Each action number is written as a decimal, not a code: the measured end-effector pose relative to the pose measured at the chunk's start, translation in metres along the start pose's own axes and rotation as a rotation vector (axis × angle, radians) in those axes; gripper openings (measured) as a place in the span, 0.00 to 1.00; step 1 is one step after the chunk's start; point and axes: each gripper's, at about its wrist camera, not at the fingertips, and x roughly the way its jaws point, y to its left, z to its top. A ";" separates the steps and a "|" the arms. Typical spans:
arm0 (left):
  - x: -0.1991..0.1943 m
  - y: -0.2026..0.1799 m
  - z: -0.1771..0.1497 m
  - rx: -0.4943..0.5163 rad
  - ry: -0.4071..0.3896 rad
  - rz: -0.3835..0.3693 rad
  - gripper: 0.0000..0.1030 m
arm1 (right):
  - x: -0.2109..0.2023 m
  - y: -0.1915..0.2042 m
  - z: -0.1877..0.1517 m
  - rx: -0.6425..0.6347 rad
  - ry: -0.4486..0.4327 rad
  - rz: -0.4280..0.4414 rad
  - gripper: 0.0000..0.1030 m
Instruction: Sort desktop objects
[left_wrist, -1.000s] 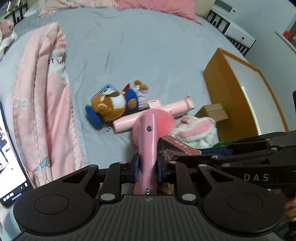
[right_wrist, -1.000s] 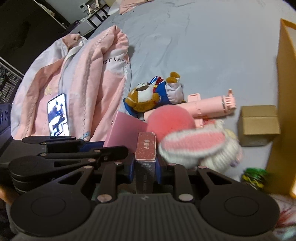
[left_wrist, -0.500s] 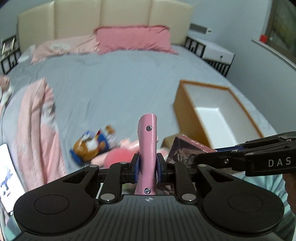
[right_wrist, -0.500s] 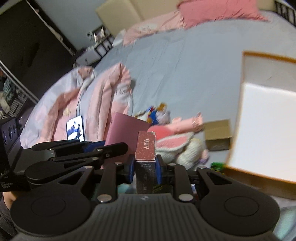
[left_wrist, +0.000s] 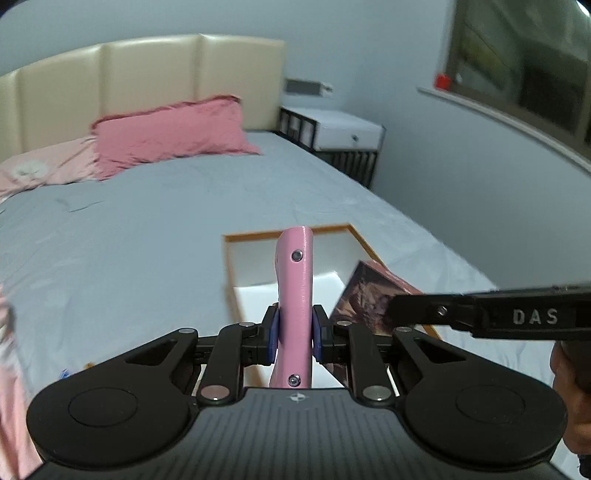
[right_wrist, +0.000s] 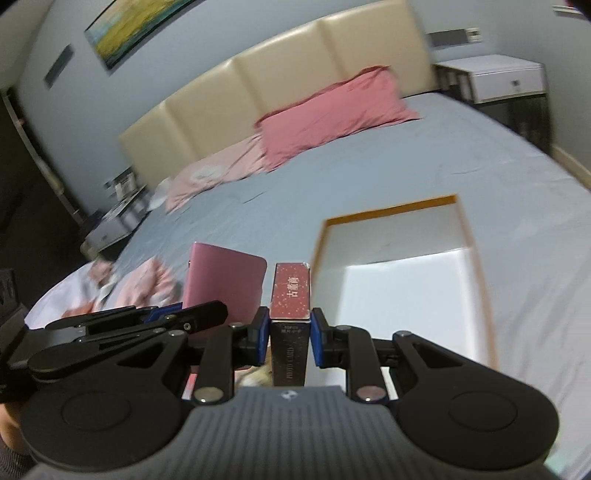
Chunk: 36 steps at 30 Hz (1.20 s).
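My left gripper (left_wrist: 294, 334) is clamped on a flat pink case (left_wrist: 294, 291), which I hold upright on its thin edge between the blue pads (left_wrist: 272, 334). My right gripper (right_wrist: 289, 338) is closed on a dark red card box (right_wrist: 290, 295), also on edge, with "PHOTO CARD" printed on the face nearest me. The two tools sit side by side: the left wrist view shows the right gripper (left_wrist: 424, 312) reaching in from the right with the card box (left_wrist: 364, 295) just beside the pink case, and the right wrist view shows the left gripper (right_wrist: 207, 314) with the pink case (right_wrist: 223, 284) to the left of the box.

Just beyond both held things, an open storage box (right_wrist: 391, 210) with an orange rim and white inside lies on the grey bed (left_wrist: 147, 229), near its right edge. A crumpled pink blanket (right_wrist: 144, 280) lies toward the bed's left edge. Farther off, a pink pillow (left_wrist: 170, 133) rests at the head of the bed against the cream headboard (left_wrist: 147, 77), and a white nightstand (left_wrist: 343, 129) stands beside it.
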 end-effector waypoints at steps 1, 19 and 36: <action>0.013 -0.005 -0.001 0.008 0.022 0.000 0.19 | 0.005 -0.008 0.000 0.007 0.003 -0.022 0.23; 0.123 0.003 -0.030 0.037 0.381 0.058 0.20 | 0.109 -0.051 -0.013 -0.012 0.217 -0.076 0.23; 0.140 -0.020 -0.038 0.135 0.480 0.009 0.21 | 0.118 -0.076 -0.026 0.031 0.252 -0.099 0.23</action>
